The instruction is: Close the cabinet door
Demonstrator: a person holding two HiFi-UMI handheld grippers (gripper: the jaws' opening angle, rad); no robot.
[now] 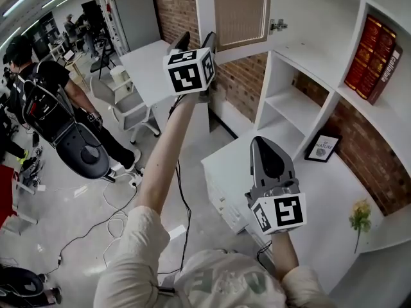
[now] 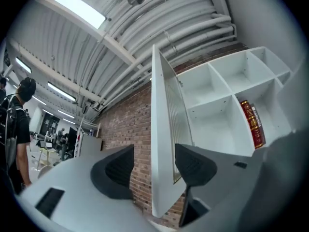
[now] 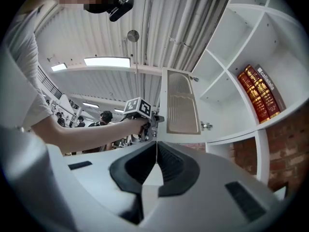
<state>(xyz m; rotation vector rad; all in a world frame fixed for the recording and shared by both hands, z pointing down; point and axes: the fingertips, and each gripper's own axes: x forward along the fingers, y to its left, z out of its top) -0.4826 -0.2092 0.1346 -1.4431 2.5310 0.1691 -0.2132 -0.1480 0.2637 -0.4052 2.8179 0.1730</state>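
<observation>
The white cabinet door with a ribbed beige panel stood swung open from the top of the white shelving unit. Its free edge lay between the spread jaws of the left gripper, ungripped. The right gripper hung lower, jaws pressed together on nothing. Dark red books leaned in an upper compartment, and a small framed print stood in a lower one.

Up on your right, some red books stand side by side. Lower down, a small framed picture sits on the white surface, and a yellow flower is further along. A brick wall is behind them. On your left, a person in black stands near loose cables on the floor.
</observation>
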